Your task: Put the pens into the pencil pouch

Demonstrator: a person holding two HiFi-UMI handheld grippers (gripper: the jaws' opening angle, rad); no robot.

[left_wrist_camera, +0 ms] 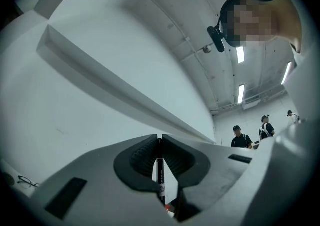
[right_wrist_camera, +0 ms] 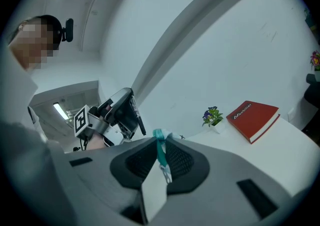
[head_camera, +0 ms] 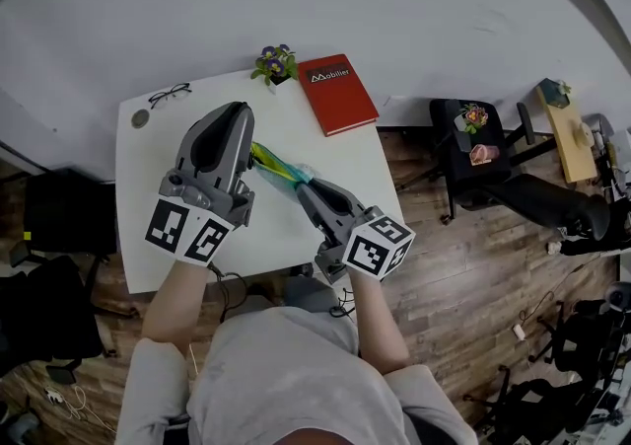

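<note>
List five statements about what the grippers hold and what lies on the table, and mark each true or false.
1. The left gripper is shut on a black pen. True.
2. The right gripper is open and empty. False: it is shut on the teal edge of the pouch.
3. A red book lies on the table. True.
4. The eyeglasses lie on the red book. False: they lie apart from it, near the table's far left corner.
5. A potted plant stands beside the book. True.

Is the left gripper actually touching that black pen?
Touching. In the left gripper view, the left gripper has its jaws closed against both sides of the black pen.
</note>
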